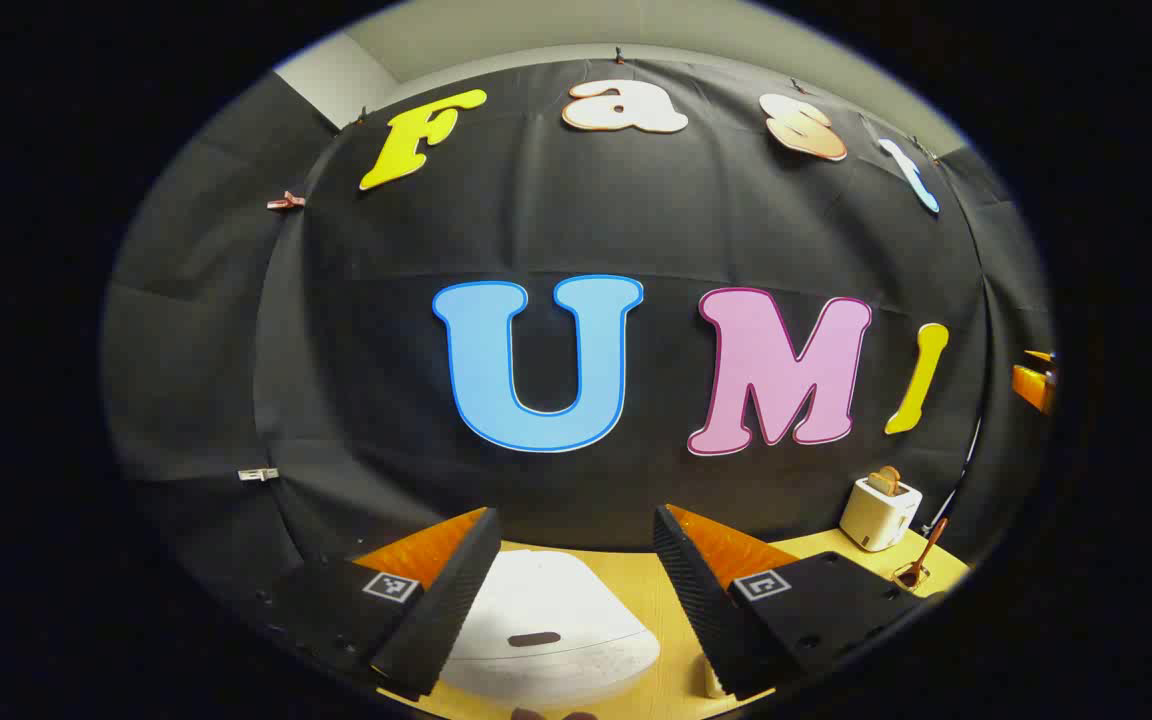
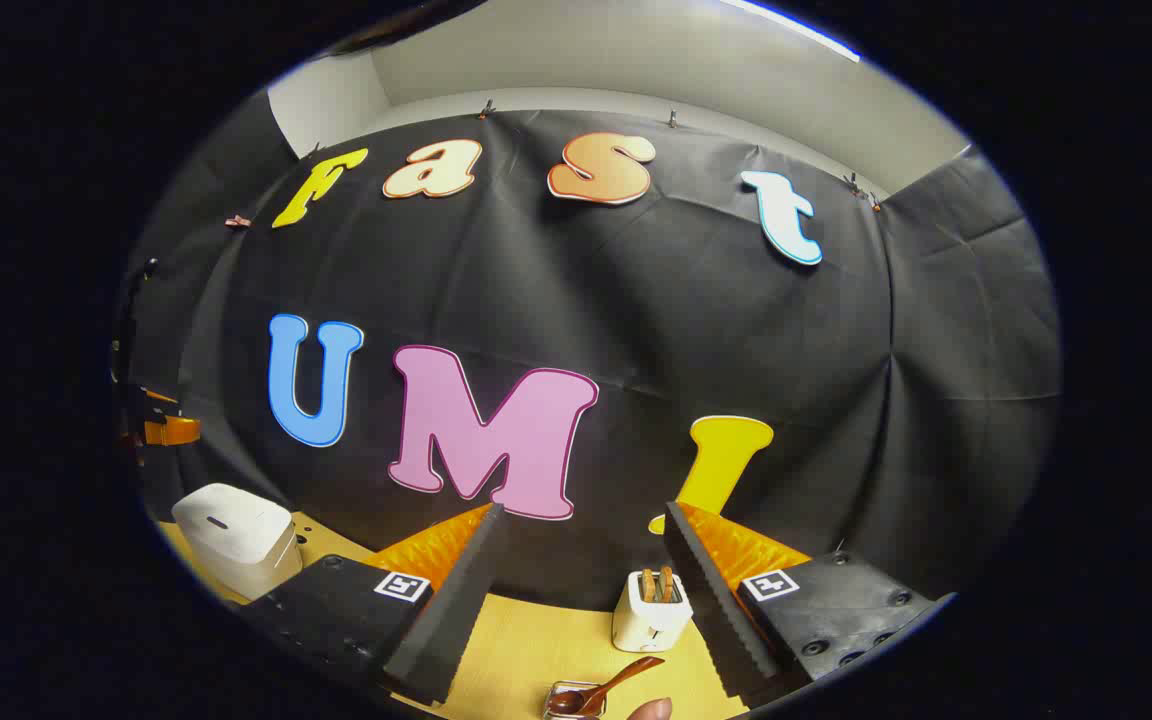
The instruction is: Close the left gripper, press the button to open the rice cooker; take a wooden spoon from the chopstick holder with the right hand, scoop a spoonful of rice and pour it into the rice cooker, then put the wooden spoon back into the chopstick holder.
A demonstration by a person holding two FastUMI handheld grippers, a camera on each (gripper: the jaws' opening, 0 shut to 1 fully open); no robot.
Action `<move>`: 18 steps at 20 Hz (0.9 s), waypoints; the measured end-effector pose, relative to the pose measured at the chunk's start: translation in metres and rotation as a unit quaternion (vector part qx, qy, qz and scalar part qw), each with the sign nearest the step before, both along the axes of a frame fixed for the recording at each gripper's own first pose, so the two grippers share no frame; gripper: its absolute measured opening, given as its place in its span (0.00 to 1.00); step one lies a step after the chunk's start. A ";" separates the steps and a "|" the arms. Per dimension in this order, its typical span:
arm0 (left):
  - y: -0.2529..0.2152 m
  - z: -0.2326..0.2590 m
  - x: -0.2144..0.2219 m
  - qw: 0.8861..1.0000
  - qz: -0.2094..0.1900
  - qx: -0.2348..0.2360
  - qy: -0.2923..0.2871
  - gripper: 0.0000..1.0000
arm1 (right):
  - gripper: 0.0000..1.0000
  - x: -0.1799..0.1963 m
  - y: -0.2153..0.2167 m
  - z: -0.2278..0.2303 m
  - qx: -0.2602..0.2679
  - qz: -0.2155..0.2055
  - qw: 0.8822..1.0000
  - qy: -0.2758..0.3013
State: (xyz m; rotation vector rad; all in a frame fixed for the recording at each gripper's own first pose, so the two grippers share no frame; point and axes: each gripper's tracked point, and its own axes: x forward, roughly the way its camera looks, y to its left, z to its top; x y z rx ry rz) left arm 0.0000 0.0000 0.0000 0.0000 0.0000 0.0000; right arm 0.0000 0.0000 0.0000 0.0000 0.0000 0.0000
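A white rice cooker [image 1: 546, 630] with its lid down and a dark oval button [image 1: 534, 638] sits on the wooden table, low between the fingers of my left gripper [image 1: 568, 600], which is open and hovers above it. The cooker [image 2: 236, 535] also stands at the far left in the right gripper view. A wooden spoon [image 2: 604, 688] leans out of a small metal chopstick holder [image 2: 568, 700] just below my right gripper [image 2: 576, 610], which is open and holds nothing. The same spoon [image 1: 924, 555] shows at the right in the left gripper view.
A white toaster [image 2: 648, 608] with bread slices stands on the wooden table [image 2: 526, 640] behind the holder; it is the toaster [image 1: 878, 510] at the right in the left gripper view. The other gripper's orange body [image 2: 161, 428] shows far left. A fingertip [image 2: 650, 710] pokes in at the bottom.
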 end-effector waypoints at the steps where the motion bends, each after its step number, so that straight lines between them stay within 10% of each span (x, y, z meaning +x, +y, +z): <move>1: -0.001 0.000 0.000 1.000 0.000 0.000 0.000 0.98 | 0.97 0.000 0.000 0.000 -0.004 -0.001 1.000 0.000; 18: -0.006 -0.001 0.009 1.000 -0.019 -0.006 0.005 0.97 | 0.97 0.004 -0.002 -0.002 -0.008 -0.005 1.000 0.001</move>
